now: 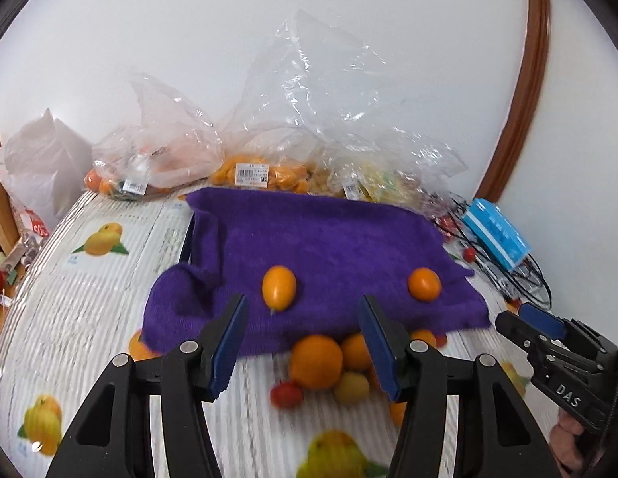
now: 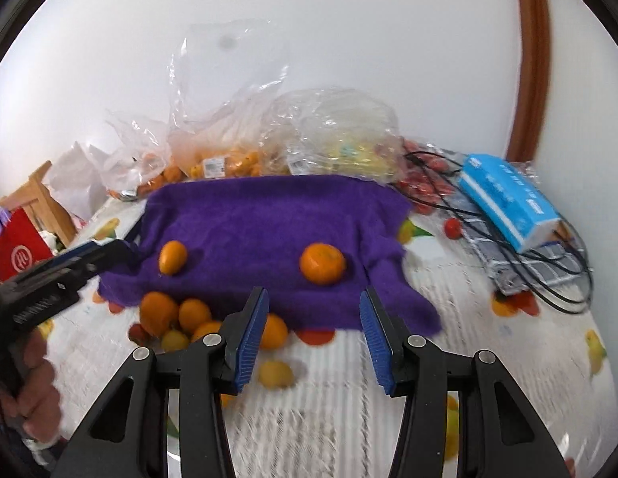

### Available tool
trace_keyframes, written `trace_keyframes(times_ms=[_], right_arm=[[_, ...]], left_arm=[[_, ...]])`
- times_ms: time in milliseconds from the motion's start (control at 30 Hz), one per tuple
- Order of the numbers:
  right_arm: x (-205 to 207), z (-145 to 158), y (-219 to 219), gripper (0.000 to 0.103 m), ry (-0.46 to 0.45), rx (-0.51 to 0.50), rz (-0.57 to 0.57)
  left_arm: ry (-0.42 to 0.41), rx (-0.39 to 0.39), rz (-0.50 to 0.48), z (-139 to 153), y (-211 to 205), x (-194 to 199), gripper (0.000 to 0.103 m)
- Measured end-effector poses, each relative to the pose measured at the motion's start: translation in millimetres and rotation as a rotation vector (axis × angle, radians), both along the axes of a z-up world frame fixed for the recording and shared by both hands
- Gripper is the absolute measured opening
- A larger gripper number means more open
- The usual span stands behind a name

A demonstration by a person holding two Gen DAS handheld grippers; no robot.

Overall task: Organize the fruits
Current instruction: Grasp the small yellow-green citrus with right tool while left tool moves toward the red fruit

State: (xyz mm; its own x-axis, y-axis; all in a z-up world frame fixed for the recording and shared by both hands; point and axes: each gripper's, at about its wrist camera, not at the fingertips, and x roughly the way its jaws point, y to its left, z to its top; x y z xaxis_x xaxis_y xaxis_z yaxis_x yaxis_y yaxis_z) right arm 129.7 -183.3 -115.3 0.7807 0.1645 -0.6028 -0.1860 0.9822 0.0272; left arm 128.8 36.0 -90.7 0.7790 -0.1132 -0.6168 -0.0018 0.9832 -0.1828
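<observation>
Left wrist view: both tongs [image 1: 301, 342] [image 2: 312, 330] hang open and empty; go for one loose orange [image 1: 316, 360], pinching squarely across its middle.

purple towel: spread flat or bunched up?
Mostly spread. The purple towel lies open with two orange fruits on it; only its near left corner is humped.

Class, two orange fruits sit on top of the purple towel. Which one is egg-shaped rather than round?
The left-hand fruit on the purple towel: the oval orange fruit. It is elongated and yellowish-orange, while the round orange to its right is squat and deeper orange.
</observation>
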Motion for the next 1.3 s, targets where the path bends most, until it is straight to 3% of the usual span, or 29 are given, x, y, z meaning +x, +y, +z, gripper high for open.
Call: trace_keyframes(times_ms=[200, 367, 533, 867, 933, 1133, 1300], right_arm=[[-27.0, -13.1, -6.4, 0.048, 0.007, 0.039, 0.009], [-29.2, -32.9, -0.7, 0.029, 0.089, 0.041, 0.057], [-29.3, -49.2, 4.4, 0.030, 0.096, 0.047, 0.070], [-6.6, -69.2, 13.1, 0.034, 0.153, 0.014, 0.081], [-1.4, -71.2, 14.9, 0.038, 0.156, 0.008, 0.079], [12.2, -77.6, 22.7, 0.039, 0.180, -0.024, 0.075], [14.4, -78.5, 24.4, 0.027, 0.177, -0.057, 0.056]], left_arm=[[0.045, 0.020, -0.004, -7.7, 6.0, -23.2, 0.054], [0.096, 0.035, 0.002, -25.2, 16.1, -28.6, 0.054], [0.156, 0.014, -0.014, -44.4, 24.1, -25.8, 0.055], [0.201, -0.022, -0.045, -69.2, 28.3, -20.6, 0.057], [0.203, -0.027, -0.045, -70.3, 28.7, -19.8, 0.057], [0.198, -0.058, -0.051, -70.8, 32.3, -19.1, 0.058], [0.194, -0.044, -0.057, -70.8, 28.6, -18.2, 0.058]])
